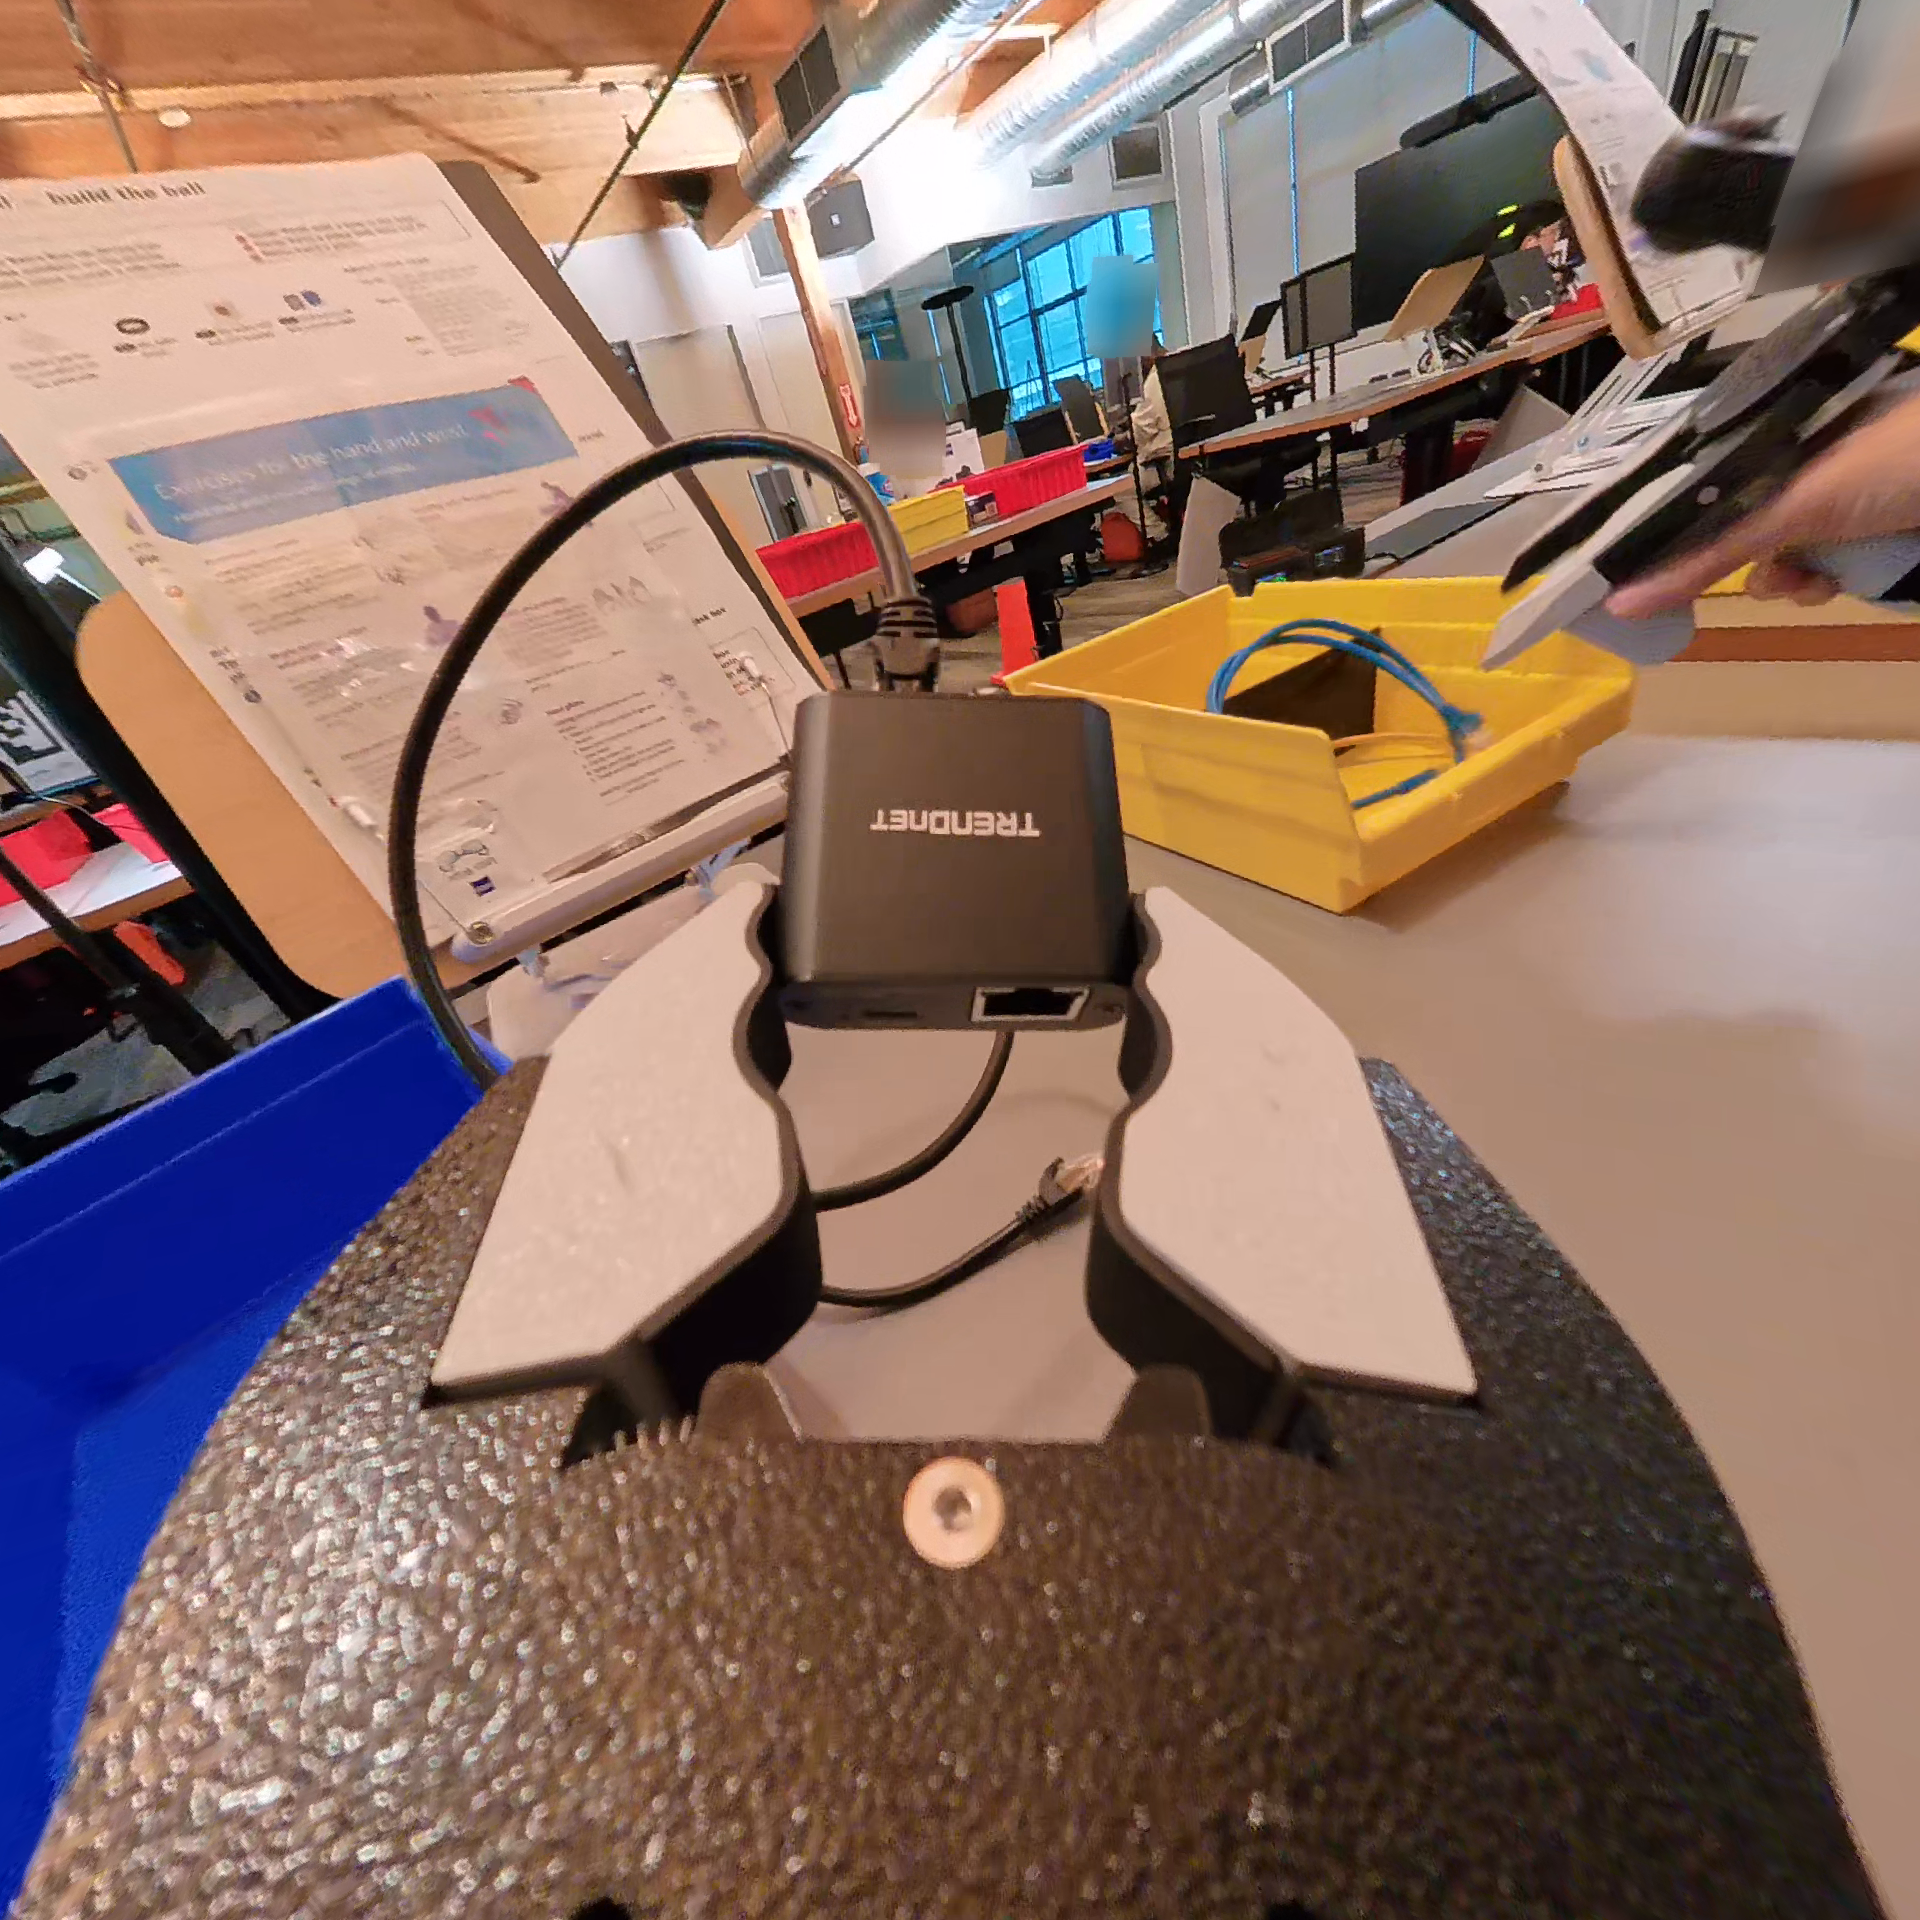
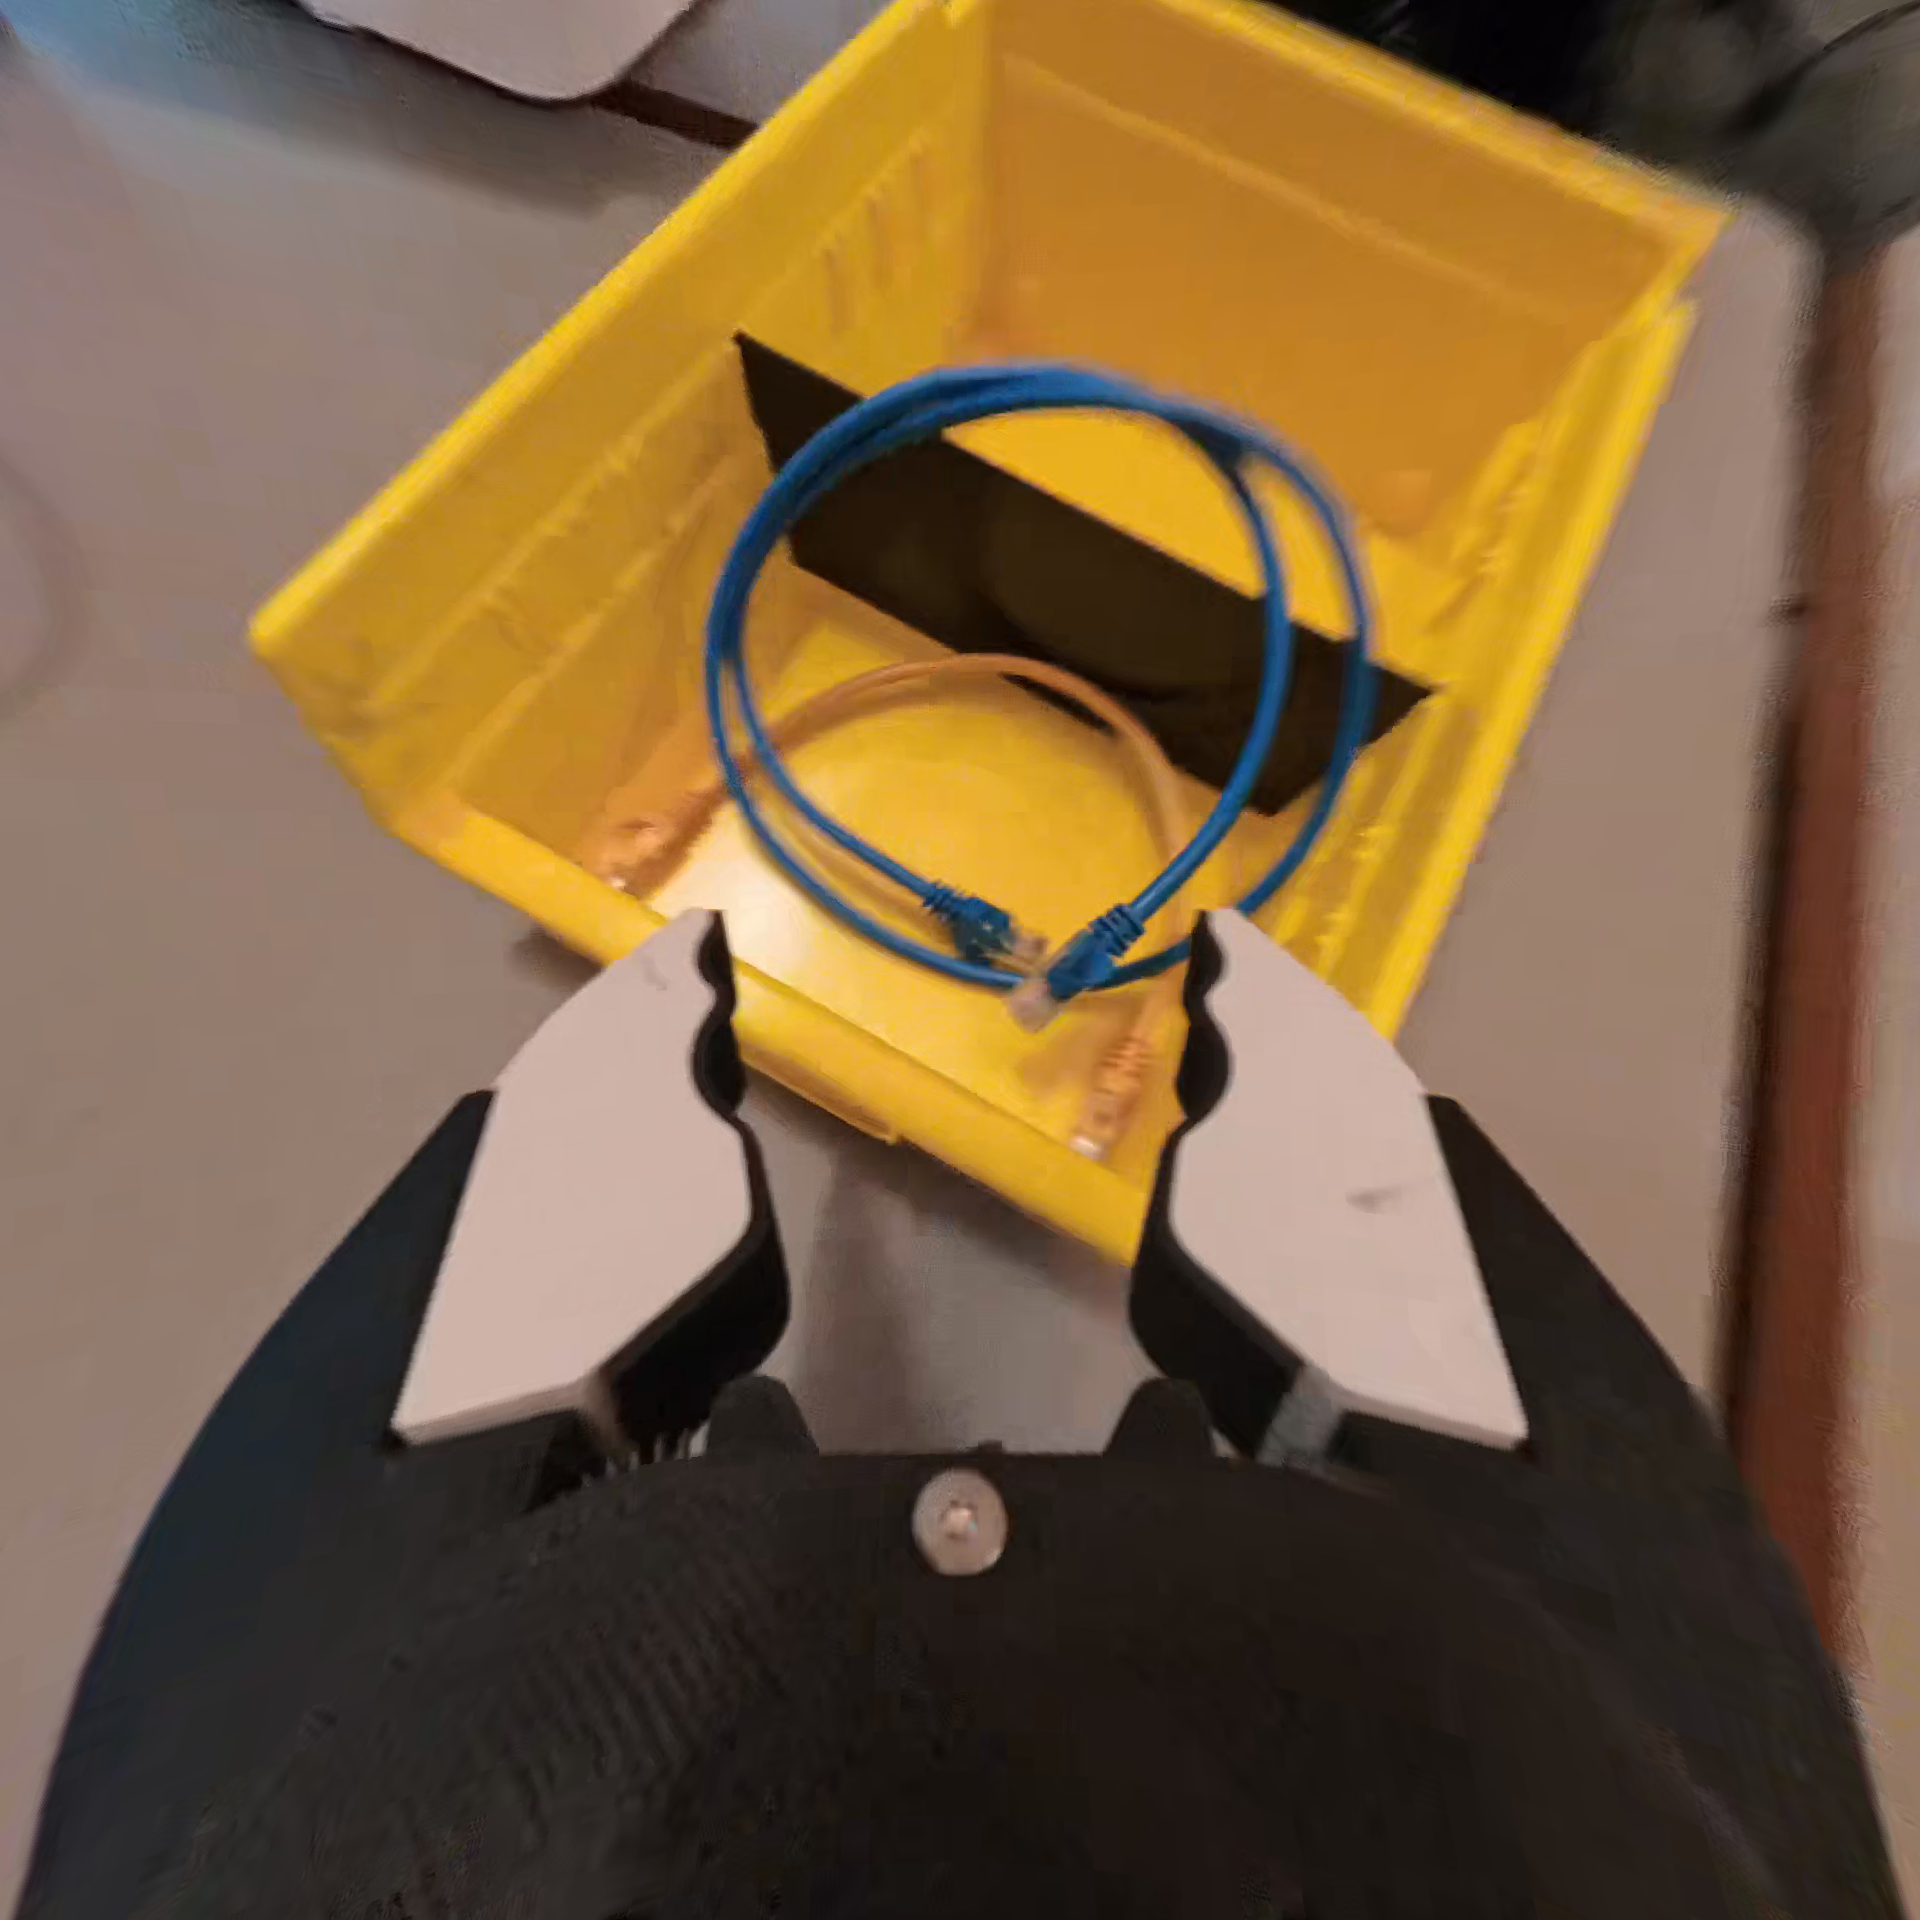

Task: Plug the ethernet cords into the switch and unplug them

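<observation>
My left gripper [image 1: 951, 935] is shut on the black switch [image 1: 951, 831] and holds it above the grey table [image 1: 1558, 1039]. An empty port [image 1: 1029, 1003] faces me. A black cord [image 1: 499, 727] is plugged into the switch's far side and loops left; its free plug [image 1: 1070, 1184] lies on the table under the fingers. My right gripper [image 2: 956, 966] is open and empty above the near rim of the yellow bin [image 2: 540, 582]. A coiled blue cord [image 2: 1039, 644] and a yellow cord [image 2: 1039, 686] lie inside. The right gripper also shows in the left wrist view [image 1: 1579, 603], above the bin [image 1: 1299, 821].
A blue bin [image 1: 208, 1195] stands at the left. A slanted board with printed sheets [image 1: 312, 520] stands behind the switch. A black divider [image 2: 1039, 551] splits the yellow bin. The table's wooden edge [image 2: 1808, 727] runs along the right.
</observation>
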Tool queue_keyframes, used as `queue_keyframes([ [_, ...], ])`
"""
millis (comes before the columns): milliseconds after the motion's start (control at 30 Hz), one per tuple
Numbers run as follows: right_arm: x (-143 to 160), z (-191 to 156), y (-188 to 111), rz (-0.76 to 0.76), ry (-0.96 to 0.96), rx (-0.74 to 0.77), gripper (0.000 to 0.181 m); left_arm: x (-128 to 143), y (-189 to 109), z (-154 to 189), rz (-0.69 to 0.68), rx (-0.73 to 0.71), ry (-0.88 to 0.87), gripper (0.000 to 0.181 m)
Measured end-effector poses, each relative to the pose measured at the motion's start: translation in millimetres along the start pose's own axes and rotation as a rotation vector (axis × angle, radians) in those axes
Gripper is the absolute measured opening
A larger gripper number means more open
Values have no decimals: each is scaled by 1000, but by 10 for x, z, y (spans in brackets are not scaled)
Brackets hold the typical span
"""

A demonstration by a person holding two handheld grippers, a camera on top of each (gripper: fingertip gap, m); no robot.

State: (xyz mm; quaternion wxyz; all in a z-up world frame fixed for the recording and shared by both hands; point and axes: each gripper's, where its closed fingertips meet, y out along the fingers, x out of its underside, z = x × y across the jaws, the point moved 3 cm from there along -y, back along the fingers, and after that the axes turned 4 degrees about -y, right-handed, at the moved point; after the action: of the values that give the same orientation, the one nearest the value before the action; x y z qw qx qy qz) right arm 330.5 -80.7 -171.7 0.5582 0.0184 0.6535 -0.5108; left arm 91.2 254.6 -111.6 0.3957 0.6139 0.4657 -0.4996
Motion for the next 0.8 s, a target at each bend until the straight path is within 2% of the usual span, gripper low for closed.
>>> queue_keyframes([
  [33, -46, -25, -86, 32, -66, 86, 89, 18, 9, 13, -7, 12, -6, 61],
  [100, -208, -244, -259, 139, -163, 133, 88, 48, 25, 43, -17, 35, -17, 61],
  [133, -312, -478, -318, 210, -171, 56, 85, 63, 33, 61, -21, 48, -19, 61],
  [200, -566, -1148, -431, 382, -132, -282, 81, 97, 58, 125, -31, 96, -19, 61],
  [300, -887, -2072, -643, 567, 71, -807, 75, 138, 88, 256, -24, 179, -18, 61],
  [333, -924, -2301, -639, 575, 133, -925, 71, 144, 93, 300, -15, 203, -18, 61],
  [400, -946, -2632, -508, 522, 253, -1057, 73, 156, 101, 387, -8, 250, -13, 61],
  [467, -924, -2856, -416, 462, 345, -1162, 67, 176, 111, 444, -20, 263, 19, 61],
  [533, -964, -2926, -445, 521, 452, -1232, 49, 196, 122, 477, -39, 257, 62, 61],
  [600, -971, -2926, -414, 549, 515, -1213, 41, 209, 134, 508, -48, 254, 90, 61],
  [733, -940, -2968, -364, 533, 514, -1187, 33, 252, 168, 578, -70, 253, 122, 61],
  [800, -951, -2940, -345, 558, 538, -1150, 21, 257, 175, 592, -72, 245, 129, 61],
])
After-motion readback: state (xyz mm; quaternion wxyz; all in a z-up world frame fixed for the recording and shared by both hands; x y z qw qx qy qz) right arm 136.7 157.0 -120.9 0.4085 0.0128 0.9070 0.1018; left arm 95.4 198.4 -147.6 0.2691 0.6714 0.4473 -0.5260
